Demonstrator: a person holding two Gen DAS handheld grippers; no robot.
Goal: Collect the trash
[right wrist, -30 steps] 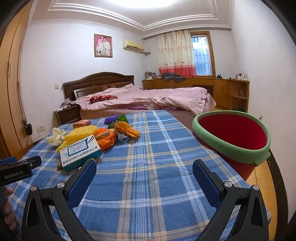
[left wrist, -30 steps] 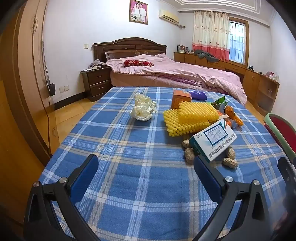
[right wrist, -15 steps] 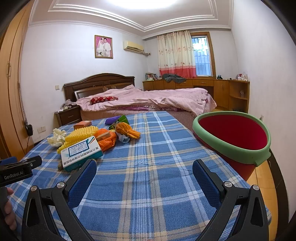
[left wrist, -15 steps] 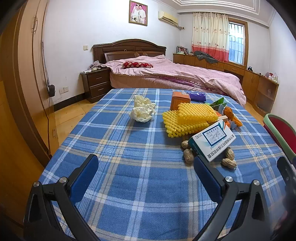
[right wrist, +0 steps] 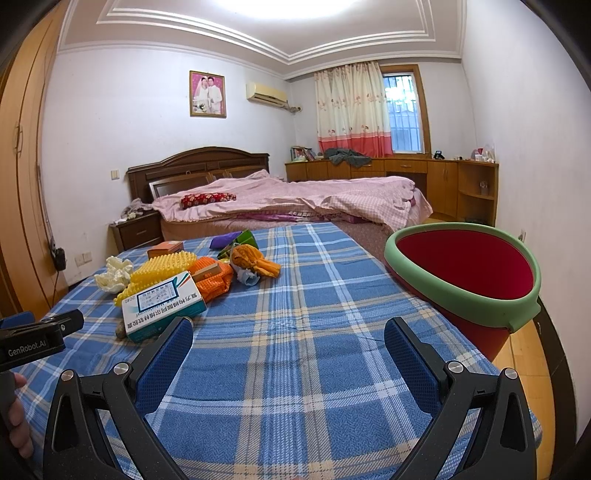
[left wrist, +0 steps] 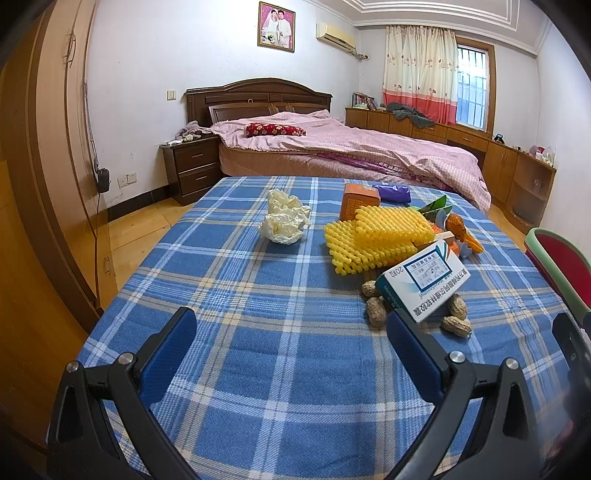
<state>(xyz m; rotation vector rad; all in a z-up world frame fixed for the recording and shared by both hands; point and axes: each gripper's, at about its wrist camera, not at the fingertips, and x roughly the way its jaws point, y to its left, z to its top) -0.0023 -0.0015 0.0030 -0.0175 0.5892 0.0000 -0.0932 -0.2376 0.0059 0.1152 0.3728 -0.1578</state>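
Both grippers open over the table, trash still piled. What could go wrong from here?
1. The box rests propped on peanuts; grabbing it could scatter them, maybe off the table.
2. The bin sits at the table's edge beside the right gripper; a swing could knock it.

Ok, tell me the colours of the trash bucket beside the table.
Red bucket with a green rim, clearest in the right wrist view.

I am working in a home bedroom: bed [left wrist: 351, 155] under pink covers at far, nightstand [left wrist: 192, 168] left, wedding portrait [left wrist: 276, 26] hanging above.
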